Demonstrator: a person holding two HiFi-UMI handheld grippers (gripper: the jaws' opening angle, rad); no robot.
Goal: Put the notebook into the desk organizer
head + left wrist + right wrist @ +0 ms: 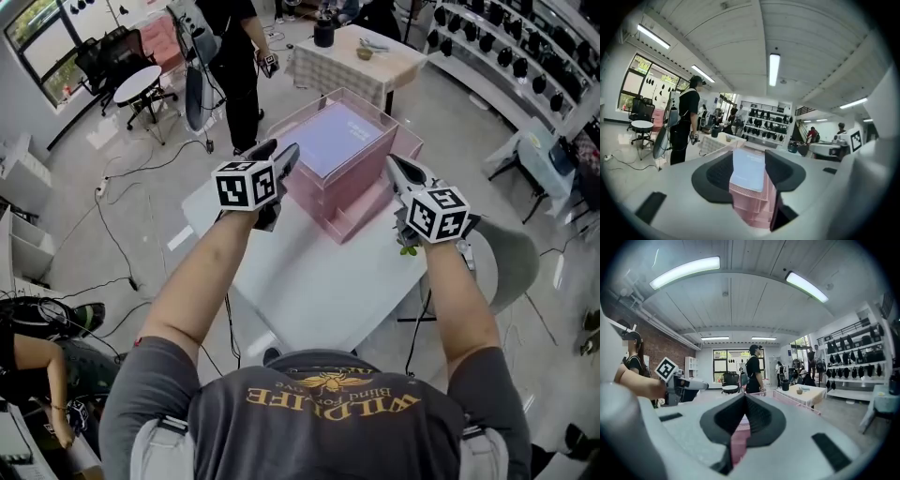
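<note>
Seen from above, a person holds two tools over a white surface (309,281). Left of the organizer, the left hand-held gripper (283,150) hovers with its jaws spread. Nothing is between them; its own view looks through the gap at the notebook beyond.

The pale lavender, flat rectangular notebook (333,141) lies level in the top tray of the pink plastic desk organizer (361,202), a stack of trays with thin, see-through pink walls. The placing looks done.

Right of the organizer, the right hand-held gripper (394,164) hovers with its jaws pressed together at the tips, pinching nothing.

Both tools are near the organizer's corners. A careless swing could probably clip a thin wall and push the light stack toward the surface's far edge, beside which it appears to stand.

Nothing lies between the tools and the organizer. Behind it stand a person in black (234,66) and a cloth-covered table (366,61). To its right are a grey chair (511,262) and wall shelves (506,37) of dark objects.
</note>
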